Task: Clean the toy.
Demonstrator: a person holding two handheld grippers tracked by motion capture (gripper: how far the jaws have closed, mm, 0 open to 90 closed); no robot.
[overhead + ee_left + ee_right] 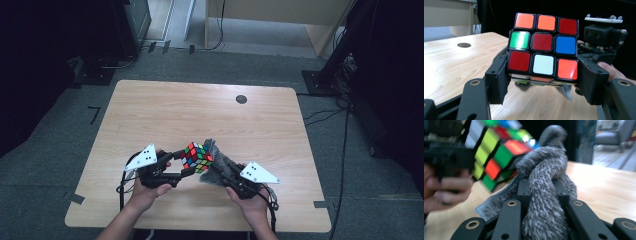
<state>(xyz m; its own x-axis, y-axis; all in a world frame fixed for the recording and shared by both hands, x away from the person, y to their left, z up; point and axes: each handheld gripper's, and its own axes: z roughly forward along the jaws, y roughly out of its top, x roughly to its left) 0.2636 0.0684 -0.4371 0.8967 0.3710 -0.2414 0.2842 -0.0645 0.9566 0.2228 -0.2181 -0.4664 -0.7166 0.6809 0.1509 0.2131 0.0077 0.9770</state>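
Observation:
A scrambled colour cube [196, 157] hangs above the wooden table [165, 110], clamped between the pads of my left gripper [186, 161]. In the left gripper view the cube [543, 48] faces me with red, orange, white, green and blue stickers, and my left gripper [545, 80] holds its lowest row. My right gripper [223, 170] is shut on a bunched grey fuzzy cloth [215, 162]. In the right gripper view the cloth [544, 195] bulges up between the jaws of my right gripper [542, 186] and touches the underside of the cube [499, 152].
A round dark hole [241, 99] marks the table's far right part. Black stands and cables [345, 115] lie on the grey carpet to the right. A pale desk [280, 20] stands beyond the table.

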